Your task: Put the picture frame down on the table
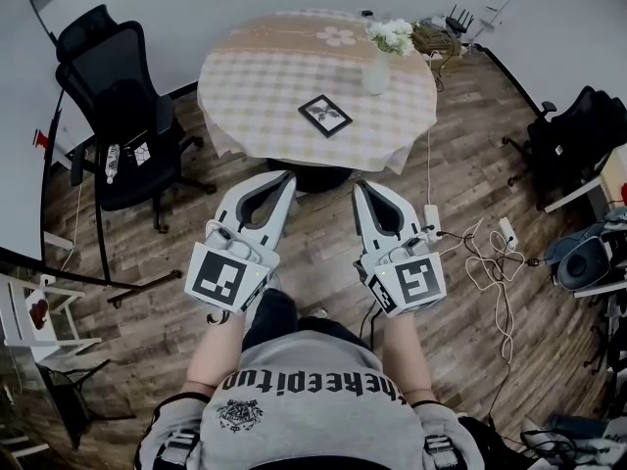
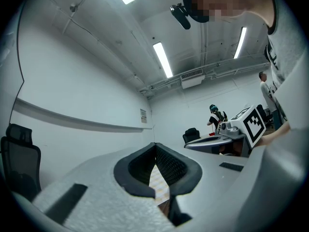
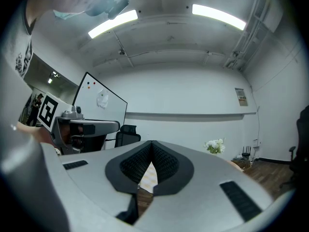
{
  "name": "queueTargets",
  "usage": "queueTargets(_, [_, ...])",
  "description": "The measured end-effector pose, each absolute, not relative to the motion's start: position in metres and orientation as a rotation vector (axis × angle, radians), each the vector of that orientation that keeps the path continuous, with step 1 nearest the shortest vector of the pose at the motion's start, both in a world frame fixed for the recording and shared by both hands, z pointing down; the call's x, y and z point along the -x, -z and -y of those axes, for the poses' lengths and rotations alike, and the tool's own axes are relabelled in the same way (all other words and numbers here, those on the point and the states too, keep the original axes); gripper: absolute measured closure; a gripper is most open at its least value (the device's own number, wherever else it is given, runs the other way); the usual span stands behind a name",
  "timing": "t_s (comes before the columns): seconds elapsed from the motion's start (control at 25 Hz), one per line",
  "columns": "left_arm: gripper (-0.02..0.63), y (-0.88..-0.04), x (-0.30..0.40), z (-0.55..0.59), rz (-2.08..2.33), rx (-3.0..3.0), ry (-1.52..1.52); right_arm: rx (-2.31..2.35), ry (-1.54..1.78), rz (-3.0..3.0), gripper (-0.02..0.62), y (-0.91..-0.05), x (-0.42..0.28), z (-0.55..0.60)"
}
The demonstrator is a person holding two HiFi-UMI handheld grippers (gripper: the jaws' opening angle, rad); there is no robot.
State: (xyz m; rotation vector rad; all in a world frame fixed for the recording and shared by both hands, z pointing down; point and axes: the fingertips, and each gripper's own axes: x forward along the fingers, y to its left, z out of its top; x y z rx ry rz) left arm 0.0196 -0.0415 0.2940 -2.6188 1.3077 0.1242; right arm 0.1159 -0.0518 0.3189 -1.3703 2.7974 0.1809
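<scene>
A small black picture frame (image 1: 324, 115) lies flat on the round table (image 1: 260, 81), which has a checked cloth, right of its middle and towards the near edge. Both grippers hang over the wooden floor on my side of the table, well short of the frame. My left gripper (image 1: 285, 178) is shut with nothing in it; its jaws meet at the tips (image 2: 155, 144). My right gripper (image 1: 360, 186) is shut and empty too (image 3: 151, 143). Each gripper view shows only a strip of the checked cloth past its jaws; the frame is hidden there.
A vase of white flowers (image 1: 378, 70) stands on the table behind the frame, also in the right gripper view (image 3: 215, 145). A black office chair (image 1: 122, 106) stands left of the table, another chair (image 1: 578, 135) at right. A power strip and cables (image 1: 432, 221) lie on the floor.
</scene>
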Motion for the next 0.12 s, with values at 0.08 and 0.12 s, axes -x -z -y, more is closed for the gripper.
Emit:
queueTargets(0.08, [0.591,-0.294,-0.0197,0.0422,-1.31,2.617,-0.122,1.367,-0.183,-2.798,0.589,-0.3184,-0.1155,0.0525])
queueTargets(0.12, [0.591,-0.2941,-0.0196,0.0426,-1.311,2.617,-0.121,1.365,-0.184,-2.798,0.589,-0.3182,-0.1153,0.0528])
